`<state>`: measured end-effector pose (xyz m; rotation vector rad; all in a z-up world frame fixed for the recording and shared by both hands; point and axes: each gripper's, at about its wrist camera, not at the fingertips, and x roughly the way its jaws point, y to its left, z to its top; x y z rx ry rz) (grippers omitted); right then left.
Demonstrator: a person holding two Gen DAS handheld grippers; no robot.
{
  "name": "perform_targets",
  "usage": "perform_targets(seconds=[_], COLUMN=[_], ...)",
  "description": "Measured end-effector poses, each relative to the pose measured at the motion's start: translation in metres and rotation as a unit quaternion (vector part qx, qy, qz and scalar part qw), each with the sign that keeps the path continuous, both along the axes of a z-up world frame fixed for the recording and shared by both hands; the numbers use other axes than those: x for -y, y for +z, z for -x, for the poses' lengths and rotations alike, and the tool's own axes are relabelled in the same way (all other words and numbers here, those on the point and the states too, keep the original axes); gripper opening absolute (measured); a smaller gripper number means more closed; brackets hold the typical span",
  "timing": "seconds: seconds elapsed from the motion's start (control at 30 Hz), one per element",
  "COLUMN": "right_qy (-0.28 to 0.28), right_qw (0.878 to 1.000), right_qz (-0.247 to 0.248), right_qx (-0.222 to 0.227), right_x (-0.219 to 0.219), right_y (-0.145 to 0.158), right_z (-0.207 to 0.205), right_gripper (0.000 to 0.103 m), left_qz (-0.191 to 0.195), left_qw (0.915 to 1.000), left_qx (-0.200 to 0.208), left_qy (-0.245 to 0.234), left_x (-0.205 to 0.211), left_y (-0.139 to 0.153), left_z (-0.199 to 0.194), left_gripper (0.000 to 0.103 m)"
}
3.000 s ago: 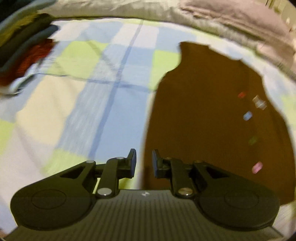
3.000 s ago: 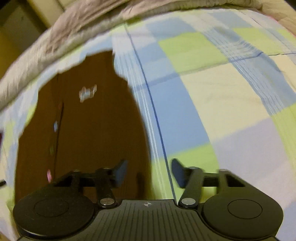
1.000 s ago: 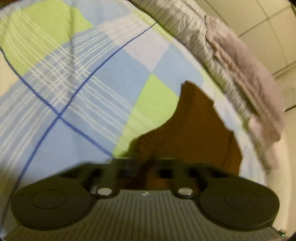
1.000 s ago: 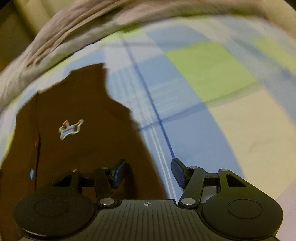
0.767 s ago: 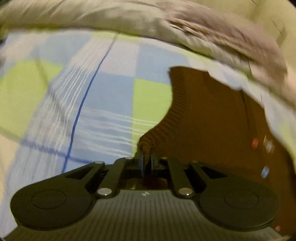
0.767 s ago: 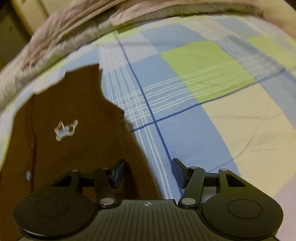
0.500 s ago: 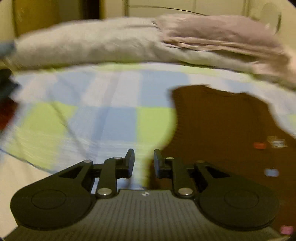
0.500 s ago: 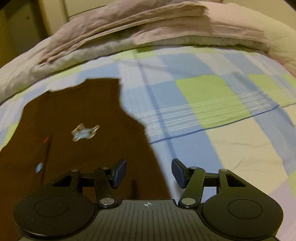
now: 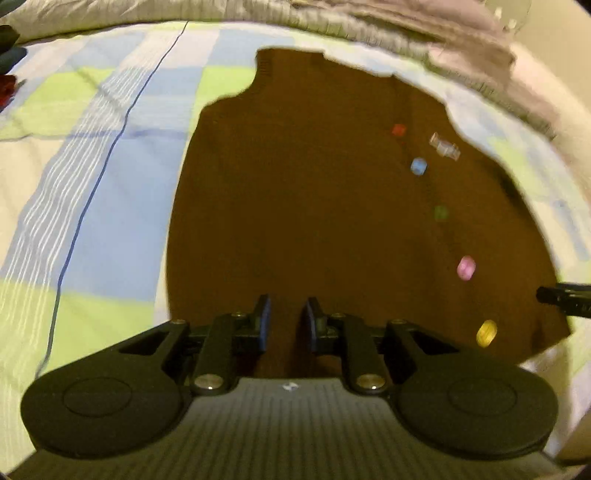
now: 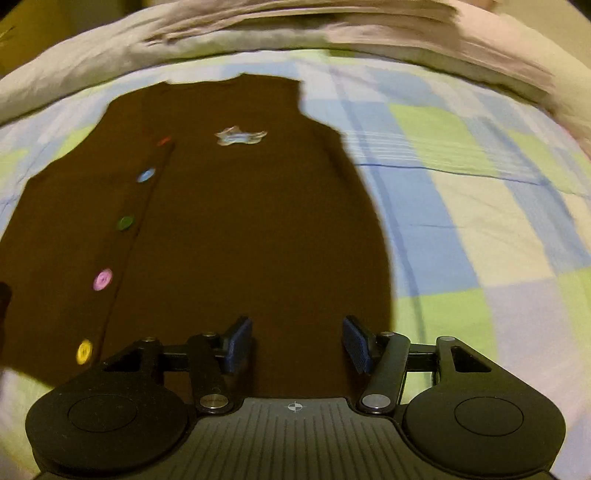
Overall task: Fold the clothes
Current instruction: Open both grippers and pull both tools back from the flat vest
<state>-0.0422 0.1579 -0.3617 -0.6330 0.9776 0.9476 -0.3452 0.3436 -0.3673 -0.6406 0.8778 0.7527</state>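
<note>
**Brown knit vest lies flat on the bed, both grippers above its hem with nothing held**

The brown vest (image 10: 229, 229) is spread face up on the checked bedsheet (image 10: 498, 229), neck at 12 o'clock and hem at 6 o'clock in both views. A row of coloured buttons (image 10: 102, 280) runs down its front, with a small pale patch (image 10: 240, 136) on the chest. A folded grey blanket (image 10: 258, 29) lies along the far edge of the bed.

The left gripper (image 9: 286, 323) sits over the hem with its fingers a narrow gap apart, empty. The right gripper (image 10: 297, 345) has its fingers spread wide, also empty, over the hem near the vest's edge at 3 o'clock.

The vest looks like soft, light knit: it should drape and stretch rather than hold a crease, and a single-layer pinch may slide. Best hold, I judge, is at the hem corners or the ribbed armhole and shoulder edges, pinching both layers and keeping clear of the buttons.
</note>
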Motion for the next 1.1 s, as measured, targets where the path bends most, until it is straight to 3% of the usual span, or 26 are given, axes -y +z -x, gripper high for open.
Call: perform_targets(seconds=[0.17,0.3,0.37,0.47,0.6,0.73,0.93,1.1], right_qy=[0.002,0.021,0.024,0.043,0.079,0.102,0.099,0.095], right_qw=[1.000,0.998,0.996,0.993,0.990,0.987,0.988,0.989], right_qz=[-0.010,0.012,0.001,-0.041,-0.074,-0.084,-0.075,-0.061], right_qx=[-0.029,-0.066,-0.088,-0.102,-0.094,-0.088,-0.088,-0.097], right_x=[0.029,0.055,0.071,0.093,0.118,0.137,0.178,0.200], right_y=[-0.005,0.011,0.033,0.080,0.150,0.200,0.240,0.247], right_z=[0.003,0.008,0.010,0.014,0.019,0.031,0.045,0.051], right_gripper=[0.057,0.057,0.057,0.058,0.058,0.058,0.058,0.058], left_qz=[0.014,0.043,0.034,0.011,-0.015,-0.031,-0.054,-0.073], left_qw=[0.9983,0.9895,0.9869,0.9875,0.9866,0.9865,0.9859,0.9850], left_qx=[-0.020,-0.104,-0.102,-0.049,-0.042,-0.044,-0.047,-0.050], left_qy=[0.052,0.091,0.120,0.149,0.157,0.155,0.151,0.148], left_x=[0.041,0.081,0.102,0.139,0.186,0.213,0.252,0.285], left_y=[0.009,0.029,0.055,0.110,0.174,0.202,0.245,0.280], left_z=[0.022,0.021,0.021,0.024,0.021,0.017,0.012,0.008], left_gripper=[0.016,0.016,0.015,0.019,0.025,0.028,0.035,0.038])
